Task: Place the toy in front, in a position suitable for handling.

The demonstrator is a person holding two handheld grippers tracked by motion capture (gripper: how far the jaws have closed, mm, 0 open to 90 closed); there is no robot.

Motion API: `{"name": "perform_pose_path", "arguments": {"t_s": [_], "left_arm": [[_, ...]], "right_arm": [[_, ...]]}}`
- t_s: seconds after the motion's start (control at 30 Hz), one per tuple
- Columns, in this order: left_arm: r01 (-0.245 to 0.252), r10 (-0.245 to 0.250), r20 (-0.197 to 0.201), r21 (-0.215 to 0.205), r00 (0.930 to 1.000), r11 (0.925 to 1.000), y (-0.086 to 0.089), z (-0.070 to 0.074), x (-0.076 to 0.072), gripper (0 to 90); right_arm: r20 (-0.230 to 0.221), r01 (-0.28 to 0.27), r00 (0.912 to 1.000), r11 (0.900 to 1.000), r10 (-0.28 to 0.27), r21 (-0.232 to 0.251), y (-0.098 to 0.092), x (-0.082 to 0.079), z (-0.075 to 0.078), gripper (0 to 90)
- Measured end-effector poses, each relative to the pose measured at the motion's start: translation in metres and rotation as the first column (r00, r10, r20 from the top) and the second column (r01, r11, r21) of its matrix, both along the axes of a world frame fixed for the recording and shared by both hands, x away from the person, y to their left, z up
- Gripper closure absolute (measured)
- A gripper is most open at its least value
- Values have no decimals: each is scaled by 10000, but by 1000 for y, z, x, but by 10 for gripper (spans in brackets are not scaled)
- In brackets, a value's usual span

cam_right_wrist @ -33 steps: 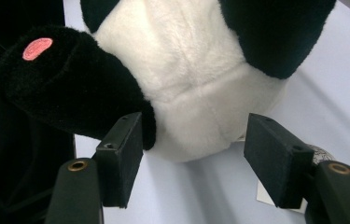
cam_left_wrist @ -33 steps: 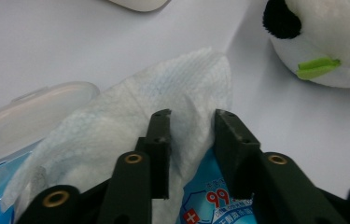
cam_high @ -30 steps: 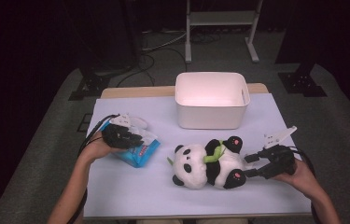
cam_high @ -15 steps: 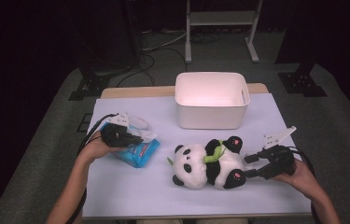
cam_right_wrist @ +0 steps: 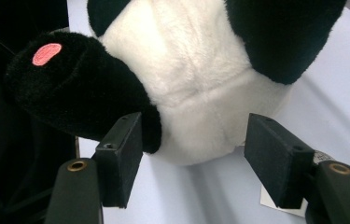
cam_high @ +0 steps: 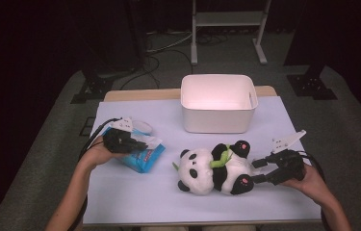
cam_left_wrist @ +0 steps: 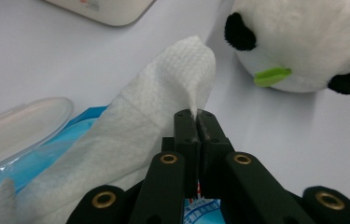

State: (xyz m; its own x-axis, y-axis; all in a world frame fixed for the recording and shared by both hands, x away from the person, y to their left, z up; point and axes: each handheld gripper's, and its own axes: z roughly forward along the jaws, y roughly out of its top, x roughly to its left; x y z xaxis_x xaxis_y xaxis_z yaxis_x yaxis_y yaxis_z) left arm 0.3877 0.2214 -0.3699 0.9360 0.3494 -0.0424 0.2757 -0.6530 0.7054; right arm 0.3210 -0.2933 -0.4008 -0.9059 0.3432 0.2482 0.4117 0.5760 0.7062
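A white wipe (cam_left_wrist: 163,93) sticks up out of a blue wipe pack (cam_high: 144,158) at the table's left. My left gripper (cam_left_wrist: 196,116) is shut on the wipe's tip, just above the pack, whose clear lid (cam_left_wrist: 18,130) is flipped open. A plush panda (cam_high: 212,168) lies on its back in the middle of the white table (cam_high: 135,197), a green leaf at its mouth. My right gripper (cam_right_wrist: 193,154) stands open at the panda's (cam_right_wrist: 186,70) rear end. Its jaws straddle the white bottom beside a black leg (cam_right_wrist: 70,88), with a gap on the right side.
A white bin (cam_high: 219,103) stands behind the panda at the table's far edge, its inside bare. A person's hands and forearms come in from the near edge. Dark floor, cables and a metal stand lie beyond the table.
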Motion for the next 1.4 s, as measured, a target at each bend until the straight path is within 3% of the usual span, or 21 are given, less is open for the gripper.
{"name": "perform_pose_path", "arguments": {"t_s": [0.13,1.07,1.17,1.23,1.4], "left_arm": [[262,-260,56,-376,9996,9989,-4,5,-3,892],[990,-995,-137,-347,9949,9945,-21,25,-15,892],[1597,-1631,-221,-1098,9864,9810,-28,30,-17,893],[1796,-1817,-159,-891,9832,9797,-41,35,-18,892],[2095,-2114,-104,-954,9773,9731,-55,42,-19,890]], "right_arm": [[1,14,10000,10000,-14,55,0,0,1,358],[21,24,10000,9999,-25,151,-3,1,2,361],[5,56,10000,9998,-56,192,-3,2,2,360],[14,35,10000,9998,-35,192,-4,1,2,360],[78,15,10000,9998,-17,189,-5,0,3,360]]}}
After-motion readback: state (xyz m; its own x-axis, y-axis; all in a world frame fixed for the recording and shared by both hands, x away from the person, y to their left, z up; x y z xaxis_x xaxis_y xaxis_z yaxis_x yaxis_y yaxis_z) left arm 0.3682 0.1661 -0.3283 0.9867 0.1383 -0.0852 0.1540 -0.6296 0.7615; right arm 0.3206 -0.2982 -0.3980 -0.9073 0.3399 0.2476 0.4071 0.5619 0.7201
